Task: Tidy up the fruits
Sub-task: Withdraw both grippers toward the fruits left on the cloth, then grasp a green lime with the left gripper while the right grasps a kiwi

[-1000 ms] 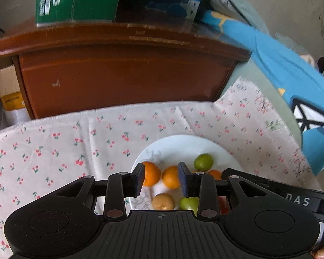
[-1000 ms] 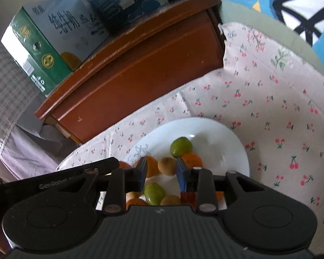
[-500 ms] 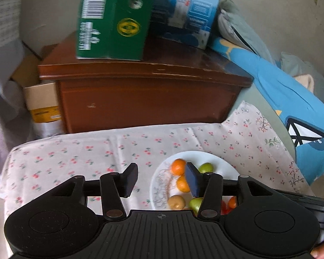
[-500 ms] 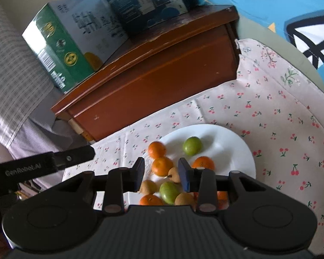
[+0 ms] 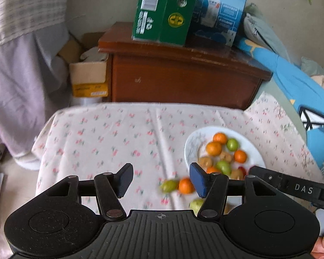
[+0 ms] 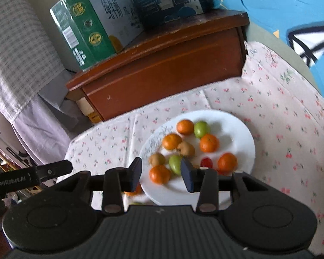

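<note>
Both grippers have drawn back from the plate since the earlier frames, where they crowded low over the fruit. Now the left wrist view takes in the whole cherry-print cloth, and the white plate sits off at about two o'clock from the left gripper. Its jaws are opening, about half spread, with nothing pressed between the pads. Seen through that gap, a green fruit and an orange lie on the cloth just outside the plate's near rim, blurred; another green one lies closer in, half hidden behind the right finger.

From the right wrist view, the right gripper hangs over the near edge of the plate, jaws opening but narrower than the left, holding nothing. An orange and a green fruit show between its fingers, lying on the plate and not gripped. More oranges, brownish fruits and something small and red are spread over the dish.

As I read it, the step in hand is sorting: fruit is being set out on the cloth, and both hands are between picks. The next move probably calls for going back down at twelve o'clock onto one loose fruit, jaws spread wider than it, closing gently so it does not roll.
</note>
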